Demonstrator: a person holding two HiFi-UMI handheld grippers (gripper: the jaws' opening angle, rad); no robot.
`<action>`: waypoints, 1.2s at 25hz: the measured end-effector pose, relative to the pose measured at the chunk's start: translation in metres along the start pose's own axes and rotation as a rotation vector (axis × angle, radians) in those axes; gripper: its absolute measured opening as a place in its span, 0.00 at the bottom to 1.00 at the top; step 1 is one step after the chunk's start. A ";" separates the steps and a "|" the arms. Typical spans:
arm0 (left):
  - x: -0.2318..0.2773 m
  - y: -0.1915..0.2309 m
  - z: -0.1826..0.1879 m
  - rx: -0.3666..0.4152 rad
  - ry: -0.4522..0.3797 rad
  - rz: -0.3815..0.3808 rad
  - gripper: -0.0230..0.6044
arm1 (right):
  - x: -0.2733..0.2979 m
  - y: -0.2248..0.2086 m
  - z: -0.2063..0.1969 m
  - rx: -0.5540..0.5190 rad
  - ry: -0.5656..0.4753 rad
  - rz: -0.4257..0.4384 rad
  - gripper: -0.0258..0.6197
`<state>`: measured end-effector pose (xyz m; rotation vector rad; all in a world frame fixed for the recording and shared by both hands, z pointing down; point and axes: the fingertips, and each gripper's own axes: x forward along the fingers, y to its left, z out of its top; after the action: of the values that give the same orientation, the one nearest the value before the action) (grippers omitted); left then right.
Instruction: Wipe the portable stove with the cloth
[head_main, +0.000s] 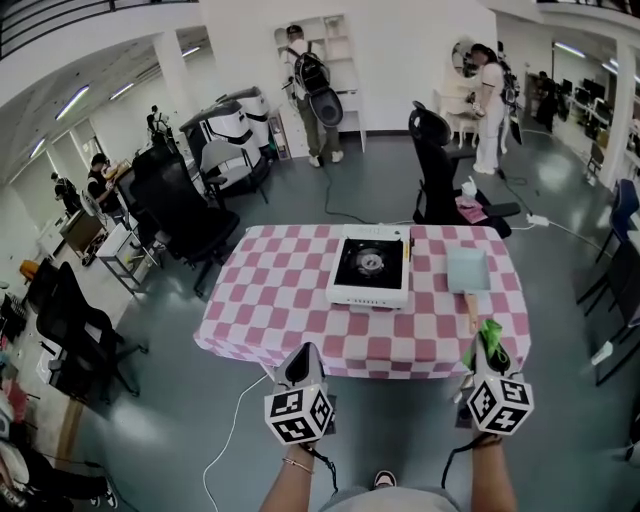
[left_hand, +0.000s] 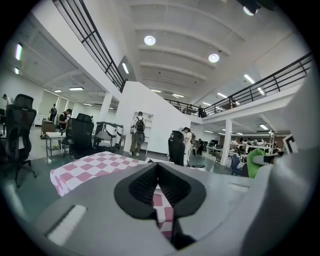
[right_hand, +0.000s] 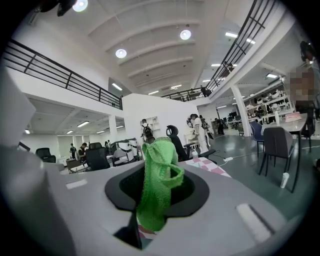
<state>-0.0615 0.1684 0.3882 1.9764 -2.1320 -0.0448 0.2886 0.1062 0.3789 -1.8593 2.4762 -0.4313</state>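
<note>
Head view: the portable stove (head_main: 371, 265) sits mid-tabletop (head_main: 290, 290), well apart from both grippers at the near edge. The right gripper (head_main: 487, 347) is clenched on the green cloth (right_hand: 156, 185) — its folds cover the jaw tips — while the left gripper (head_main: 303, 352) is pressed together, empty, its body hiding most of the tabletop in its own view.

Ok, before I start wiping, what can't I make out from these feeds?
- Dirt on the white portable stove with black top: too small in the head view.
- The stove, right gripper view: hidden behind the green knitted cloth and the right gripper's grey body.
- The cloth's lower end: drops out of sight between the jaws.
</note>
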 end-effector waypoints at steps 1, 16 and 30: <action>0.005 0.000 0.000 0.003 0.001 0.003 0.04 | 0.006 -0.002 0.000 0.003 0.001 0.002 0.18; 0.072 0.017 -0.003 0.004 0.036 0.007 0.04 | 0.072 -0.014 -0.014 0.030 0.048 -0.027 0.18; 0.206 0.068 0.057 0.000 0.009 -0.091 0.04 | 0.178 0.028 0.028 0.003 -0.008 -0.110 0.18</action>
<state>-0.1521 -0.0371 0.3759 2.0690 -2.0352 -0.0516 0.2148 -0.0605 0.3727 -1.9982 2.3754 -0.4289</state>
